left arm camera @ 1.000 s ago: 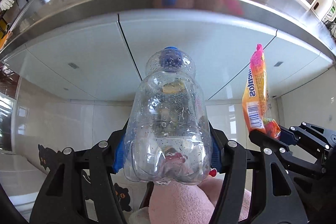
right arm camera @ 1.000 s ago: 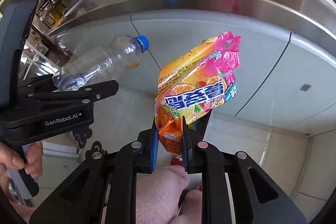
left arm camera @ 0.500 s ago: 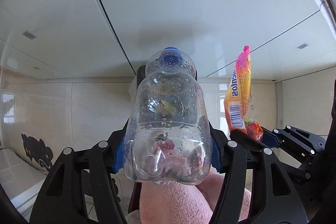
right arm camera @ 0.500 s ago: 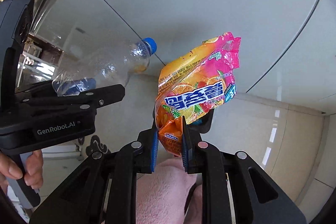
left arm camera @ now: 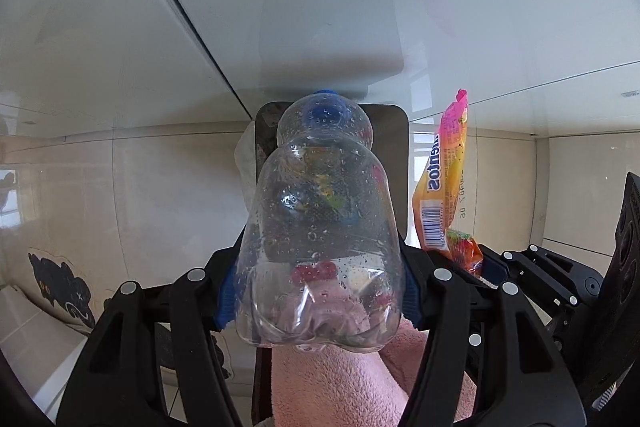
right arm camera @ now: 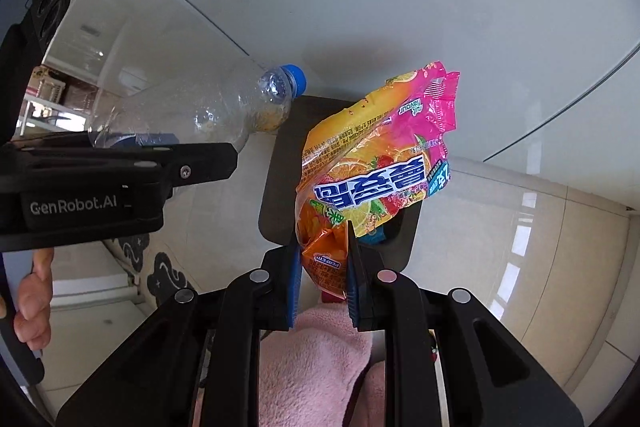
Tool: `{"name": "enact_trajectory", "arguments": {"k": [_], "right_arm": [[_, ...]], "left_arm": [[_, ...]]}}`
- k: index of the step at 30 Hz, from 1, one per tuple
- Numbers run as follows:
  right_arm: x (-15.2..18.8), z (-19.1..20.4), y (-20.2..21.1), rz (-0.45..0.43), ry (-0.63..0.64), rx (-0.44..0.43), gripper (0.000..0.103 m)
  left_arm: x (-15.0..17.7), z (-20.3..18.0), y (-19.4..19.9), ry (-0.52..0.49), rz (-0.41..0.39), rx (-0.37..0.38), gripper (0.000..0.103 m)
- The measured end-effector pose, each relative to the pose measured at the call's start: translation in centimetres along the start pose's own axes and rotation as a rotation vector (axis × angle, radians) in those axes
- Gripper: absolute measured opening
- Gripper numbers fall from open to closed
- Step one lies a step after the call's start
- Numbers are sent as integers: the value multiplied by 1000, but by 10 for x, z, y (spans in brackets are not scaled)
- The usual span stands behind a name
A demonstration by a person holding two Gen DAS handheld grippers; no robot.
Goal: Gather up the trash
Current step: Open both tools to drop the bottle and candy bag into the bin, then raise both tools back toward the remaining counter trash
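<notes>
Basically both loads hang above the dark bin (left arm camera: pixel 394 155), ready for a drop. Left gripper (left arm camera: pixel 318 287) fingers clamp the empty bottle (left arm camera: pixel 320 227) cap-down; right gripper (right arm camera: pixel 322 267) fingers pinch the candy bag (right arm camera: pixel 372 163) by its bottom edge.

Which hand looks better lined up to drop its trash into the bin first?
Left, probably. The left gripper holds the bottle cap-down directly over the dark bin opening. The right gripper's candy bag hangs more over the bin's edge.

Black tongs (right arm camera: pixel 322 283) with blue pads (right arm camera: pixel 294 283), silver screws, white "GenRobot.AI" lettering; fluffy pink sleeve (right arm camera: pixel 316 367).
</notes>
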State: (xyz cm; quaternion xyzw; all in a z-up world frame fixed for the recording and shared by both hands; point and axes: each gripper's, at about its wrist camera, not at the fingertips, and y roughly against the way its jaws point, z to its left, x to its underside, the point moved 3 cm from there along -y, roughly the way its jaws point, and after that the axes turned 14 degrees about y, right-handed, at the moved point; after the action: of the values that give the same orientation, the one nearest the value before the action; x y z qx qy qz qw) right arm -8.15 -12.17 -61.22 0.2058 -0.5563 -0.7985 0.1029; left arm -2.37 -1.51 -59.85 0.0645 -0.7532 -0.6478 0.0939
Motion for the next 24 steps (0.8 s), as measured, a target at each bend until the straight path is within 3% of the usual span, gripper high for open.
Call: {"name": "enact_trajectory", "arguments": {"k": [11,13,15,17,20,24], "right_arm": [[-5,-13,-18,27,-95,-40,26],[-8,-13,-14,21,-104,-23,32],[-15,-14,-13,8,-127,-5,50],[-18,-17,-12,1,-142,16,52],[-22,-17,-9,1,-144,36,64],[-24,-16,1,5,-150,67,79]], "left_arm": [[-15,4,-15,3,43,16,59],[-15,5,-15,6,43,16,59],[-14,5,-12,11,36,13,59],[-14,6,-11,20,31,10,59],[-14,7,-6,28,19,13,72],[-13,5,8,19,-4,9,83]]}}
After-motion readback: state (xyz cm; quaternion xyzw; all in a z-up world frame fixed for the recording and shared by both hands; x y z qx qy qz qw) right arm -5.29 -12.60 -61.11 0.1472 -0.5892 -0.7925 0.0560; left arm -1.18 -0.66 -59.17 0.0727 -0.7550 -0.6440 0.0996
